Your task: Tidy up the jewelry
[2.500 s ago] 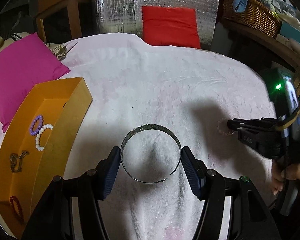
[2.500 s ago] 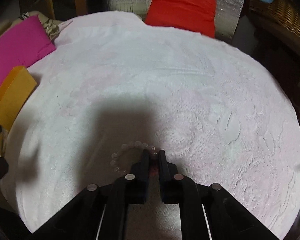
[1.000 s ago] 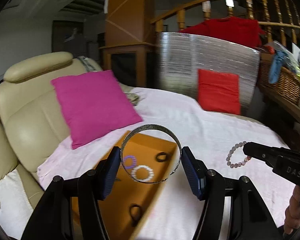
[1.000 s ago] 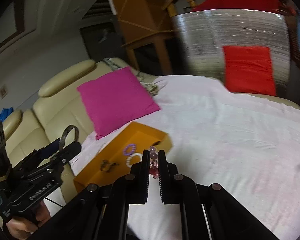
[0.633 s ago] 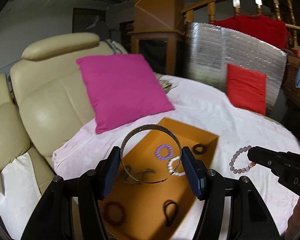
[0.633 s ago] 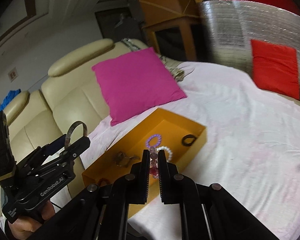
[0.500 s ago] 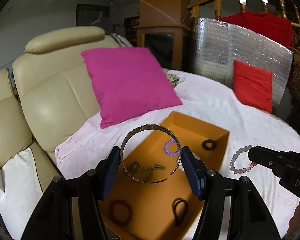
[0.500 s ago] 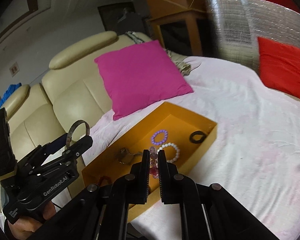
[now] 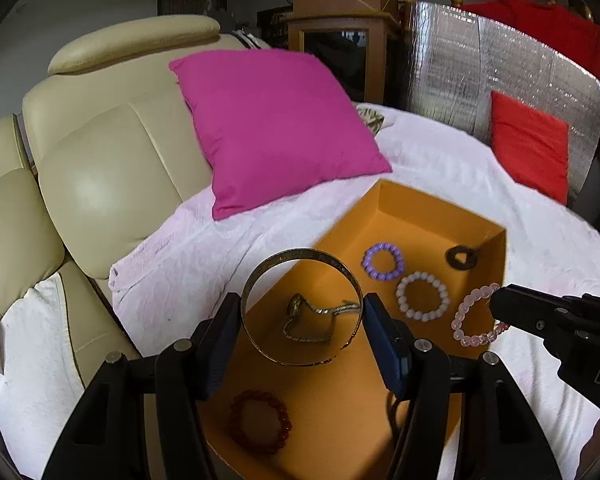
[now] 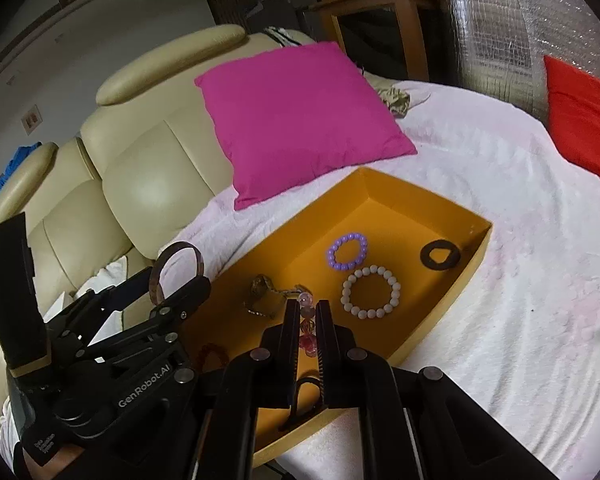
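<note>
My left gripper is shut on a gold metal bangle and holds it above the near part of the orange box. My right gripper is shut on a pale pink bead bracelet, seen hanging from its tip in the left wrist view over the box's right wall. The box holds a purple bead bracelet, a white bead bracelet, a black ring, a metal chain piece, a dark red bracelet and a black loop.
The box lies on a pink-white cloth over a round surface. A magenta cushion leans on a cream leather sofa behind the box. A red cushion and a silver foil panel stand at the far right.
Both grippers lifted their jewelry off the cloth and swung left over the orange box. In the last half second both moved closer to the box.
</note>
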Available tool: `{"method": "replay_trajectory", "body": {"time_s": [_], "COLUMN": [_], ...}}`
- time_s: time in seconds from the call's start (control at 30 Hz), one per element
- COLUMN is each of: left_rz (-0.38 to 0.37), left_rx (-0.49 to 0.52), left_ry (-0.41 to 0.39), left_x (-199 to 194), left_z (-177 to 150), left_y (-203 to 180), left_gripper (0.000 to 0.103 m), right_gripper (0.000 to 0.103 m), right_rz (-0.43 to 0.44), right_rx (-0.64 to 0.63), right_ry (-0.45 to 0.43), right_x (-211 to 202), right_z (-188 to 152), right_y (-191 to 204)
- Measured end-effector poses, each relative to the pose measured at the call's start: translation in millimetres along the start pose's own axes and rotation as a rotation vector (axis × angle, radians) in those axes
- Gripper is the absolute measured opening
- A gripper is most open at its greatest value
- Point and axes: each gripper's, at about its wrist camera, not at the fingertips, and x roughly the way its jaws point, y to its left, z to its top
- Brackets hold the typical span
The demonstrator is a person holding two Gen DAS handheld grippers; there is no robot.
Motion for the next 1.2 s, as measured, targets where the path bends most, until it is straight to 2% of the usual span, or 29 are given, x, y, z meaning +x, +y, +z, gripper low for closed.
{"method": "replay_trajectory", "body": {"time_s": [0.3,0.47,0.53,0.6,0.63,0.83,0.93,1.0,1.07,1.13,1.2], "left_rz": [0.011,0.014,0.019,0.030,0.037,0.075,0.138,0.177,0.168,0.152,0.145], "left_rx": [0.022,0.037,0.044,0.047,0.047,0.042,0.060,0.070,0.073,0.090,0.111], "left_ry": [0.109,0.153,0.155,0.152,0.149,0.087,0.020,-0.034,-0.096,-0.165,-0.203], "left_x": [43,56,55,52,49,13,-12,-30,-49,-68,-80], "left_z": [-18,-21,-20,-18,-17,-2,11,21,31,41,48], "left_y": [-3,-8,-9,-10,-11,-16,-27,-39,-54,-73,-91], "left_gripper": [0.064,0.064,0.064,0.069,0.070,0.072,0.074,0.080,0.084,0.084,0.084], "right_gripper": [0.010,0.010,0.013,0.026,0.029,0.030,0.030,0.030,0.030,0.029,0.030], "right_rz": [-0.049,-0.062,-0.059,-0.031,-0.023,-0.041,-0.060,-0.084,-0.113,-0.146,-0.190], "right_rx": [0.002,0.020,0.035,0.063,0.081,0.066,0.039,0.016,-0.007,-0.030,-0.053], "right_ry": [0.066,0.085,0.081,0.075,0.058,0.006,-0.008,-0.026,-0.052,-0.081,-0.113], "right_x": [44,54,52,47,41,3,-21,-42,-67,-91,-119], "right_z": [-8,-7,-6,-4,-3,-4,-7,-9,-9,-10,-11], "right_y": [-10,-17,-21,-26,-30,-36,-37,-38,-41,-43,-47]}}
